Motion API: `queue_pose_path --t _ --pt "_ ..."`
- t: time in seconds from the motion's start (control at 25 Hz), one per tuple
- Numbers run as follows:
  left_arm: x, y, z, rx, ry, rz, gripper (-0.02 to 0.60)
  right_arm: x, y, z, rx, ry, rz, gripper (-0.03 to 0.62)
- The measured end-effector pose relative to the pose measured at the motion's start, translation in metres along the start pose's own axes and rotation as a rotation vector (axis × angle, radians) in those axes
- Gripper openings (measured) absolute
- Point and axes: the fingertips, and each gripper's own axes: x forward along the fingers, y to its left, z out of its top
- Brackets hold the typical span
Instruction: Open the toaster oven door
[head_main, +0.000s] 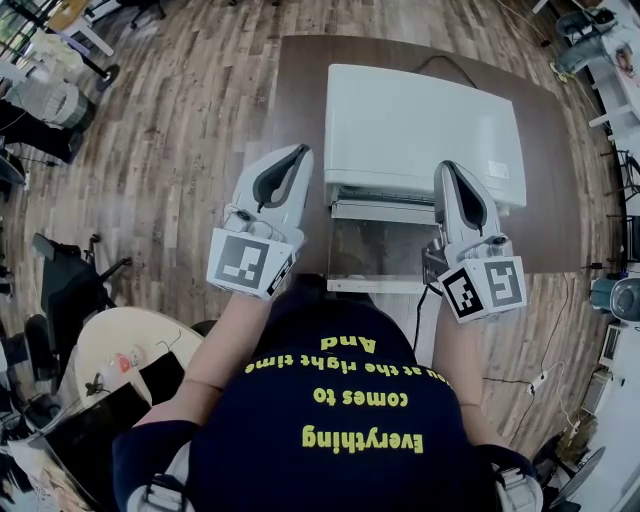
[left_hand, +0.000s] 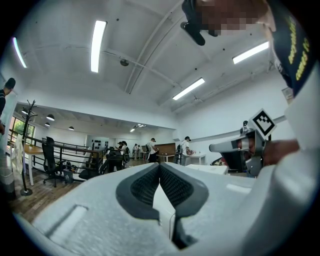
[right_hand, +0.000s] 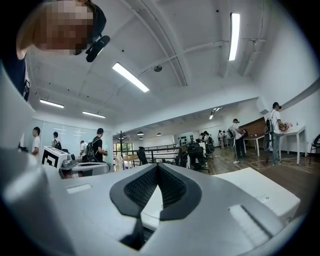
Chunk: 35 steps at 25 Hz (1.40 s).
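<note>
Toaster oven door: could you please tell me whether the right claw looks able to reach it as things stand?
Probably yes: the shut right claw sits beside the glass door of the white toaster oven, and the head view shows nothing between them.

"Everything comes to" on shirt (head_main: 330, 470)

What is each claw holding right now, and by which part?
Nothing. The left claw and the right claw are both shut, with nothing between their jaws, near the toaster oven.
</note>
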Motion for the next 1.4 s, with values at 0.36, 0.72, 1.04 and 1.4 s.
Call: queue_pose_path --t 0.36,0.72,1.04,1.4 --pt "-0.001 0.0 0.002 0.002 0.0 -0.001 0.0 0.004 0.001 -0.003 -0.023 0.003 0.001 0.011" --pt "-0.003 -0.001 -0.001 0.006 0.004 -0.007 0.0 0.007 0.005 -0.008 -0.034 0.012 0.013 0.011" --pt "0.001 0.0 -0.001 0.01 0.009 -0.01 0.001 0.01 0.003 -0.009 -0.038 0.019 0.015 0.011" --pt "0.003 0.001 -0.002 0.013 0.008 -0.012 0.0 0.013 0.004 -0.012 -0.043 0.022 0.011 0.011"
